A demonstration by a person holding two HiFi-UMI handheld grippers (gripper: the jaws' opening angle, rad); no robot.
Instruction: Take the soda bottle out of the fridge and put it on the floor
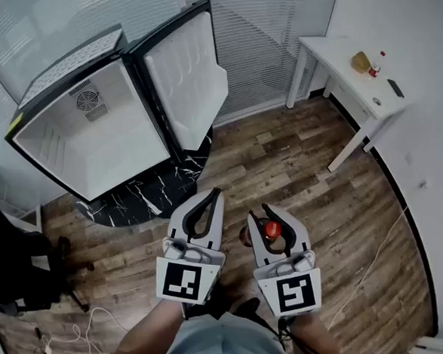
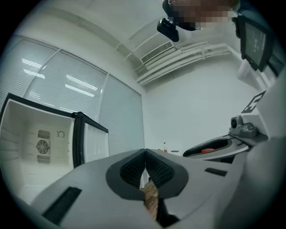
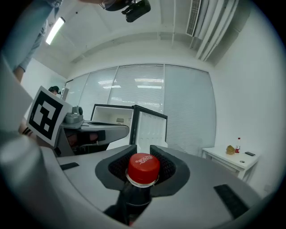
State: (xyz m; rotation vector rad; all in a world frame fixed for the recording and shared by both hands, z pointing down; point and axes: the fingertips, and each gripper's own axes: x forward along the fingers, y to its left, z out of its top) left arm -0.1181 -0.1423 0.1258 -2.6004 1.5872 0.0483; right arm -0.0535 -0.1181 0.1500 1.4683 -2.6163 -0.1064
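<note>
Wood-plank floor fills the room, with the open mini fridge well off to the left. The soda bottle is out of it — the right gripper is clamped on its neck under the red cap. The left gripper has its jaws together on nothing. Lower the bottle upright, let the base settle flat, then release — a tilted set-down risks a topple.
</note>
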